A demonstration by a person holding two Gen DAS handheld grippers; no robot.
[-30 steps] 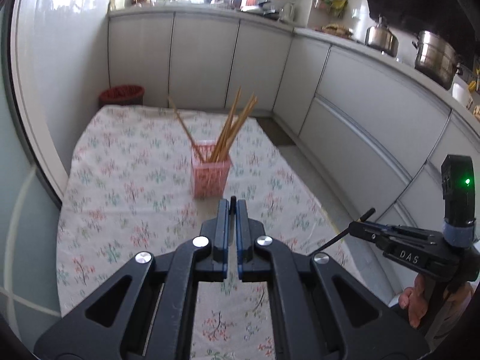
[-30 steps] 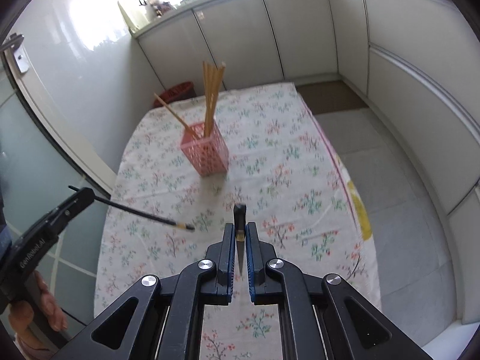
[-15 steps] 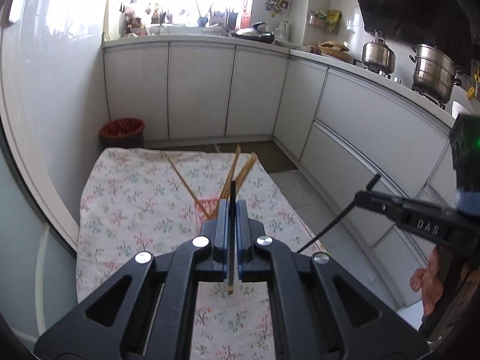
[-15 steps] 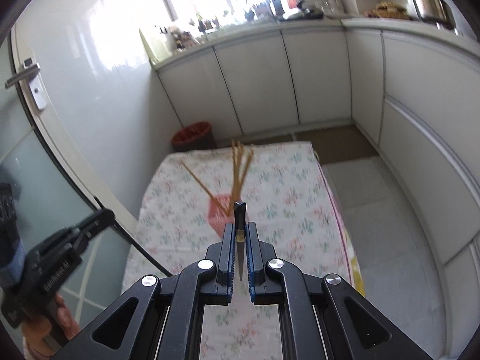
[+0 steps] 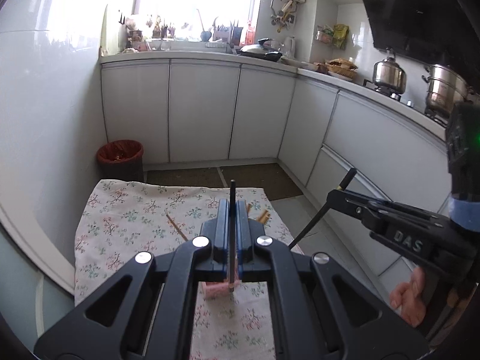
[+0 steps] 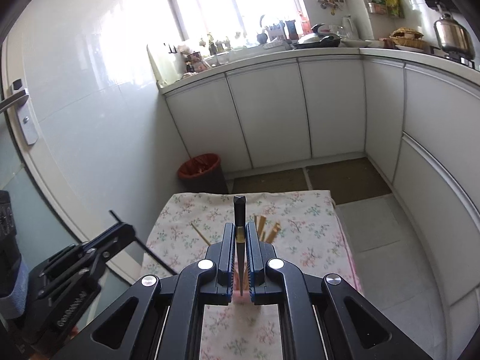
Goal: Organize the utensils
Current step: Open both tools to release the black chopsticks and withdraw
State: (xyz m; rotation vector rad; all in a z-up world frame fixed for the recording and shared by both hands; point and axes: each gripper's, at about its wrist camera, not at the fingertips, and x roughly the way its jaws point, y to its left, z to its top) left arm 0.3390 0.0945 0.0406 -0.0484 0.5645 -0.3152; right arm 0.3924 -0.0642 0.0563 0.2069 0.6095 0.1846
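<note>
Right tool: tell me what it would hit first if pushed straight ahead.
Probably the pink basket of wooden chopsticks, directly beyond the right tool and its black chopstick; depth is unclear.

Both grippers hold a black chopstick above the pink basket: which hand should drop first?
Right, marginally. The right gripper holds its black chopstick tip-down directly above the pink mesh basket; the left gripper looks similarly lined up.
</note>
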